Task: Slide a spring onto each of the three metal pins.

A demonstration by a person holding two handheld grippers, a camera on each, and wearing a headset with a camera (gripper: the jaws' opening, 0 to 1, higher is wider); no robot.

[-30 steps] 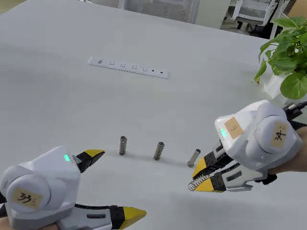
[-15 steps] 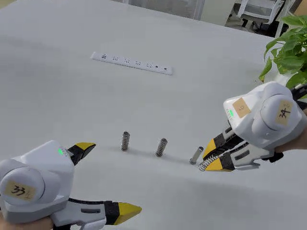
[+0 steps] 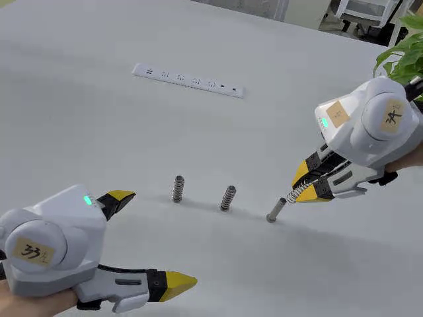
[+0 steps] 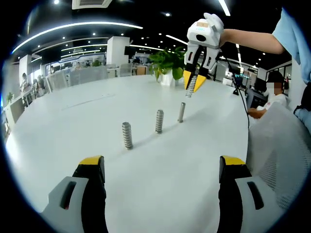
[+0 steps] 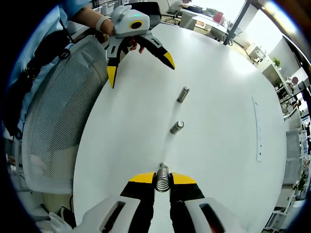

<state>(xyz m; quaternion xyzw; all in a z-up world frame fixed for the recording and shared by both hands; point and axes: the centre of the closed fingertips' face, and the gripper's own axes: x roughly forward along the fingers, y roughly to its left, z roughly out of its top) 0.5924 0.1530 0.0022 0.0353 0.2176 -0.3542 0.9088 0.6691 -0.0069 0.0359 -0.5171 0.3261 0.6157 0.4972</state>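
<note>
Right gripper (image 3: 305, 188) is clamped on the last spring (image 3: 295, 192), jaws pinching it across the coils, free end poking out and down toward the bare pin (image 3: 276, 209). The spring's tip hangs just above and beside the pin's top, not yet over it. In the right gripper view the spring (image 5: 162, 177) sits right in line with that pin, almost covering it.

Here's the danger: the spring comes in at a slant, and the pin looks to lean a little in the head view. If the bore misses the tip, the coil end could catch, bend, or knock the pin over. Squeeze too hard and the coils may bind; loosen early and the spring could skip off across the table (image 3: 99, 132).

In a row beside the bare pin stand the middle pin (image 3: 228, 198) and, further along, the end pin (image 3: 178, 189), both already wearing springs. A toppled pin could roll into them.

Left gripper (image 3: 155, 239) waits well apart from the bare pin, jaws spread wide, holding nothing, so nothing steadies that pin's base
</note>
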